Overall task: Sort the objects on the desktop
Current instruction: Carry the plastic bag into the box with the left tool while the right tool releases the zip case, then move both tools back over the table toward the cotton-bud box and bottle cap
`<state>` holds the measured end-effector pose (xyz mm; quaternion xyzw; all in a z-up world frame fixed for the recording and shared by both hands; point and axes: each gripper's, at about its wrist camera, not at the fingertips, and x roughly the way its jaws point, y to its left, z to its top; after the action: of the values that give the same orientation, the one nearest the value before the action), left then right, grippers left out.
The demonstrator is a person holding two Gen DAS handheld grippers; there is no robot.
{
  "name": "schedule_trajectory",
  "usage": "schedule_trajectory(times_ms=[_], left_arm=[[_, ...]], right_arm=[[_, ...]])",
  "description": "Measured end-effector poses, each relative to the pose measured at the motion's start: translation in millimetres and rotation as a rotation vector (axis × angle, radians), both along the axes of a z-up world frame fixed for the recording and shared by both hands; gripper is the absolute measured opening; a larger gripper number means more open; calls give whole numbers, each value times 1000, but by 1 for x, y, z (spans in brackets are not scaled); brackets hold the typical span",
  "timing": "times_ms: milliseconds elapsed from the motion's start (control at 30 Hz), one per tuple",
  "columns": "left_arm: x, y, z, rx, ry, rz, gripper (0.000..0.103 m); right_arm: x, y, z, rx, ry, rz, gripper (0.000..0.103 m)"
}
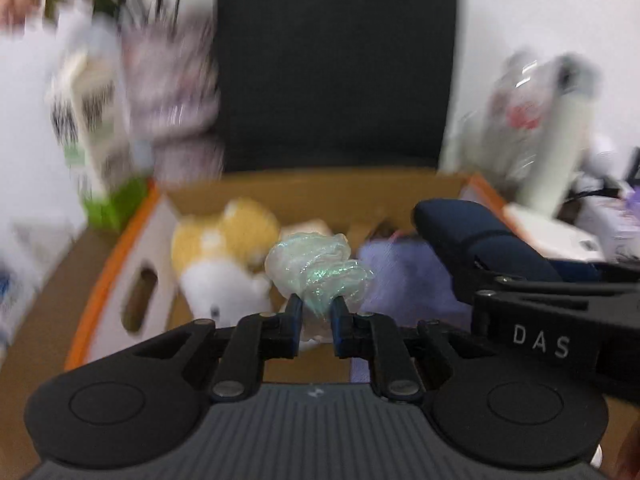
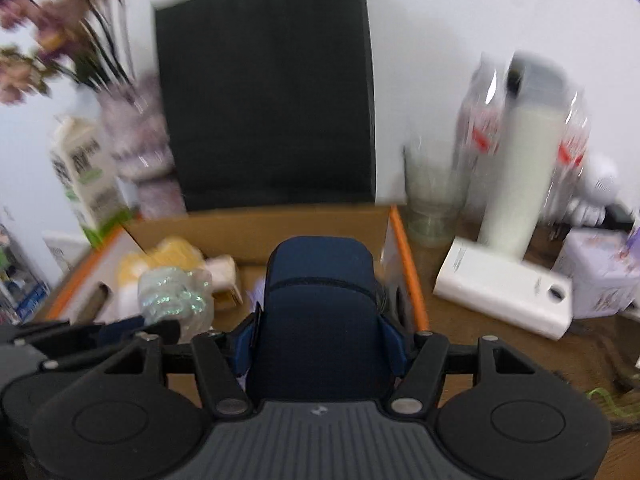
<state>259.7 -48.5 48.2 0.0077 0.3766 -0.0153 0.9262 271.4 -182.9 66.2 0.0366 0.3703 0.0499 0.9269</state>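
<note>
White wall and a black bag (image 2: 264, 88) stand behind the brown counter (image 2: 500, 356), where a cardboard box (image 1: 320, 194) with orange edges sits open just ahead of both tools. Held nearly closed, the left hand-held gripper (image 1: 316, 312) pinches a crumpled wad of shiny film (image 1: 320, 268) by its lower tail, the wad bunching up above the fingertips and hanging over the box. This wad looks very light, soft and slippery; it will crush rather than resist, so the twisted tail, where the layers are thickest, is the sensible place to hold it. It has no clear long axis, only a loose lump leaning away from the tool. Beside it, the right hand-held gripper (image 2: 320, 344) stands at about half width, clamped on a navy case (image 2: 320, 304) across its narrow sides. That case seems firm under a fabric skin, with rounded corners, light enough for a side grip near its near end, though cloth could slide on the pads. Its long axis runs straight along the fingers, far end pointing toward the box and tilted downward over it. Inside the box, ahead and left of the case, lie a yellow and white plush (image 1: 224, 256) and a purple cloth (image 1: 404, 280). Right of the right tool sit a white block (image 2: 504, 296) and a pale bottle (image 2: 520, 176). Blur softens everything further back.
</note>
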Motion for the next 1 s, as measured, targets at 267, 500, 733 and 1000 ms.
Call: schedule_trajectory(times_ms=[267, 500, 733, 1000], left_arm=[[9, 8, -36, -36, 95, -13, 34], [-13, 17, -18, -72, 69, -29, 67], [-65, 12, 18, -89, -23, -38, 93], [-176, 0, 24, -59, -178, -55, 102]], right_arm=[[20, 19, -34, -91, 89, -11, 66], [3, 10, -11, -10, 70, -18, 83], [-47, 2, 20, 19, -49, -3, 83], [-158, -6, 26, -24, -223, 29, 91]])
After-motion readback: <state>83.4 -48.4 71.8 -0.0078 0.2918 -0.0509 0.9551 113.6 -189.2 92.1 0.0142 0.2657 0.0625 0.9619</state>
